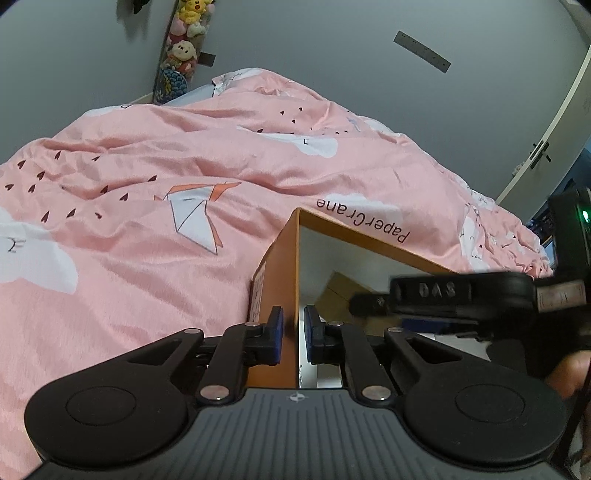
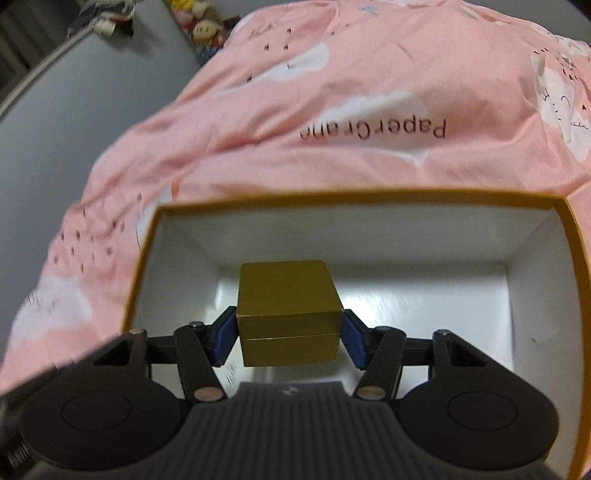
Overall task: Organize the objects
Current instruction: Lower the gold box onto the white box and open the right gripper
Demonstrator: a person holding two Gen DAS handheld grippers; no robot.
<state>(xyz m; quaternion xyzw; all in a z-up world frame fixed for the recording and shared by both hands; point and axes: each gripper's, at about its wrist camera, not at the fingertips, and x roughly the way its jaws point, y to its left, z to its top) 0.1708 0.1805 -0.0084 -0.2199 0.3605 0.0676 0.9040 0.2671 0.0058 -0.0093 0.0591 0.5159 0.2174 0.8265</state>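
An open orange box with a white inside [image 1: 279,258] rests on the pink bed cover. My left gripper [image 1: 294,334] is shut on the box's left wall, one blue pad on each side. In the right wrist view the same orange box [image 2: 436,197] is seen from above. My right gripper [image 2: 289,341] is shut on a small gold box [image 2: 286,295] and holds it inside the orange box, above its white floor. The right gripper also shows in the left wrist view [image 1: 436,295], reaching into the orange box from the right.
A pink duvet [image 1: 147,192] printed with paper cranes and clouds covers the bed all around the box. A net of plush toys [image 1: 186,33] hangs on the grey wall behind. A white door [image 1: 546,147] stands at the right.
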